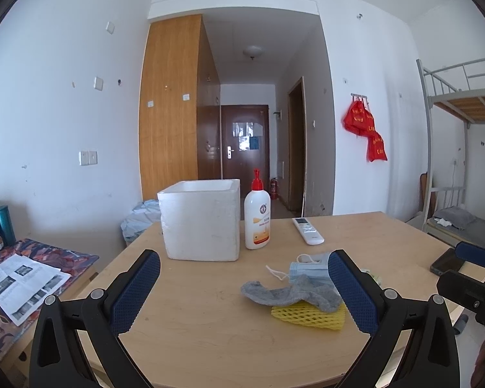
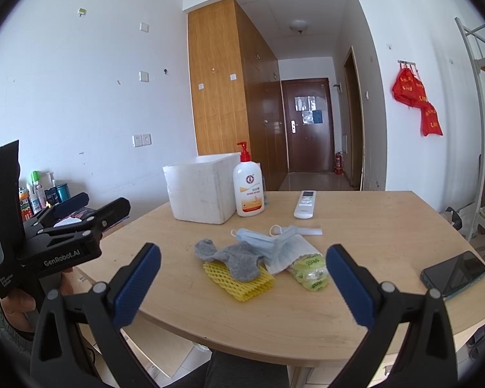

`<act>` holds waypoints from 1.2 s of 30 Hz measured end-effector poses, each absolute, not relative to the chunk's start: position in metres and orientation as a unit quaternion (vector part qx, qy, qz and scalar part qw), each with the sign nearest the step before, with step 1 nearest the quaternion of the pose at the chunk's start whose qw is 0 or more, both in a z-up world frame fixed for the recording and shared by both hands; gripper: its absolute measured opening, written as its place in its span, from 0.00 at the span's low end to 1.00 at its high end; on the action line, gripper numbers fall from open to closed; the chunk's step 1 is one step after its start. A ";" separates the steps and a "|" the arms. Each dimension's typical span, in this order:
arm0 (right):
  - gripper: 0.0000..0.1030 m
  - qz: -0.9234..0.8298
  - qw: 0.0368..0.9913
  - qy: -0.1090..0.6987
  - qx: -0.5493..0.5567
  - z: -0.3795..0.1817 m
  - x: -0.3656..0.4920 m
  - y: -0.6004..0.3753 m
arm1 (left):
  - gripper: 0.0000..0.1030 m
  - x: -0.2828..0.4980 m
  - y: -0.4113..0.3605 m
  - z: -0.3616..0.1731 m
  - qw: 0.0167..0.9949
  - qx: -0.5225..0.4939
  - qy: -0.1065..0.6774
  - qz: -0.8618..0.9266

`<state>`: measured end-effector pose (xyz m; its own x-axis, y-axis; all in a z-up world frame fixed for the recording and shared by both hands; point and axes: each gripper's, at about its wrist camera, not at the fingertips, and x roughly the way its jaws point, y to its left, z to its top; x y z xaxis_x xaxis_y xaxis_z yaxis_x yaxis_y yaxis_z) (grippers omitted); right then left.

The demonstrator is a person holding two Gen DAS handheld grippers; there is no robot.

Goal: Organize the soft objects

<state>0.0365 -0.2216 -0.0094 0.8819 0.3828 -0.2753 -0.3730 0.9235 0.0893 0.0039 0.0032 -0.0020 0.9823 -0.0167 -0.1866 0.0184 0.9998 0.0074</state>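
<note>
A small heap of soft things lies mid-table: a grey sock (image 1: 294,294) (image 2: 239,257) draped over a yellow foam net (image 1: 307,317) (image 2: 239,279), blue face masks (image 1: 307,268) (image 2: 268,242) behind it, and a green-yellow packet (image 2: 310,268) to the right. A white foam box (image 1: 200,220) (image 2: 200,187) stands open-topped at the back left. My left gripper (image 1: 244,287) is open, hovering over the table just left of the heap. My right gripper (image 2: 242,286) is open too, held in front of the heap with nothing between its fingers.
A lotion pump bottle (image 1: 257,220) (image 2: 248,190) stands beside the box, a white remote (image 1: 307,230) (image 2: 304,204) right of it. A dark phone (image 2: 452,273) lies near the table's right edge. A side table with papers (image 1: 22,278) and bottles sits left.
</note>
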 end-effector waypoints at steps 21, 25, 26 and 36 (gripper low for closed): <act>1.00 0.197 0.968 0.151 0.016 -0.010 0.039 -0.222 | 1.00 0.008 0.001 -0.003 0.995 0.007 0.102 -0.007; 1.00 0.199 0.968 0.152 0.017 -0.011 0.040 -0.222 | 1.00 0.012 0.002 -0.004 0.994 0.006 0.105 -0.005; 1.00 0.198 0.968 0.152 0.017 -0.011 0.040 -0.222 | 1.00 0.012 0.002 -0.004 0.994 0.005 0.106 -0.004; 1.00 0.203 0.965 0.164 0.023 -0.013 0.056 -0.224 | 1.00 0.020 0.003 -0.005 0.994 0.006 0.112 -0.003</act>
